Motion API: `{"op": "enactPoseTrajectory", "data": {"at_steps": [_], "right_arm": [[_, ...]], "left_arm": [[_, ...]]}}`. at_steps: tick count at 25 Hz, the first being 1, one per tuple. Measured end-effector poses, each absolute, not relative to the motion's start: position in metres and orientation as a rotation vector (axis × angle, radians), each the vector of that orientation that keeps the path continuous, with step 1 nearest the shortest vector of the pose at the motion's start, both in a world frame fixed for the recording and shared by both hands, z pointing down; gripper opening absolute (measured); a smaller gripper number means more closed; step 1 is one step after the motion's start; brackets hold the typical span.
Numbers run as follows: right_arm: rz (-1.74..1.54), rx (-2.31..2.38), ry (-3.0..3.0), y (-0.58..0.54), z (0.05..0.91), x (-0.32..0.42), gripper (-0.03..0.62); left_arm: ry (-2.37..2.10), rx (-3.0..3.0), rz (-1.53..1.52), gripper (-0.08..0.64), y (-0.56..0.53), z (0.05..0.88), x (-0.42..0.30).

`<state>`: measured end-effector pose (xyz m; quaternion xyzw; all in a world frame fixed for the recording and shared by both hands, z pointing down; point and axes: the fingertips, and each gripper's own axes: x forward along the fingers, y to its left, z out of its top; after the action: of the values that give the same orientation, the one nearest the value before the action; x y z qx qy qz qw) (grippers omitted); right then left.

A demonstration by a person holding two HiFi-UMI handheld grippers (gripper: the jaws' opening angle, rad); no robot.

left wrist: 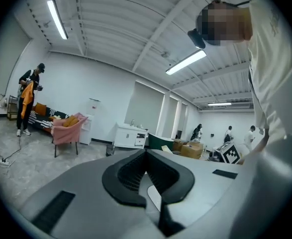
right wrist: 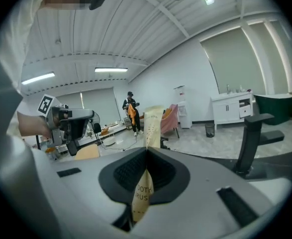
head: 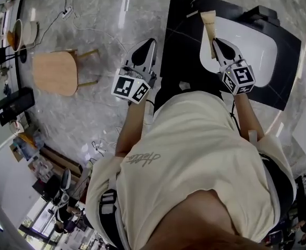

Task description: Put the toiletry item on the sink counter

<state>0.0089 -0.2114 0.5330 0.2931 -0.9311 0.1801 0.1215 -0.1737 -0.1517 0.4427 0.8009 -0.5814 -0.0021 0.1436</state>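
Marbled grey floor (head: 90,119) fills most of the head view, with the black sink bench (head: 181,46) and its white basin (head: 257,51) at upper right. My right gripper (head: 219,45) has its fingers clamped flat on a cream tube (head: 209,25). The free end projects over the bench's black strip beside the basin, presumably ready for setting down. My left gripper (head: 146,47) hangs over the floor at centre frame, fingers pressed together on nothing, kept clear. The tube's height above the bench cannot be judged. Its print is partly swallowed by the fingers, and my torso (head: 205,160) covers the bench's near edge.
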Motion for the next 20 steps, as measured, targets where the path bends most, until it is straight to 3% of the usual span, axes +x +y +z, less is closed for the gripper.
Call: {"op": "enactPoseTrajectory", "data": {"at_steps": [8, 20], "right_arm": [[0.522, 1.175, -2.609, -0.205, 0.515, 0.007, -0.002], [0.637, 1.349, -2.424, -0.195, 0.557, -0.014, -0.002]], "left_arm": [[-1.409, 2.502, -0.032, 0.003, -0.177, 0.437, -0.186], [-1.156, 2.590, -0.084, 0.003, -0.189, 0.450, -0.201]]}}
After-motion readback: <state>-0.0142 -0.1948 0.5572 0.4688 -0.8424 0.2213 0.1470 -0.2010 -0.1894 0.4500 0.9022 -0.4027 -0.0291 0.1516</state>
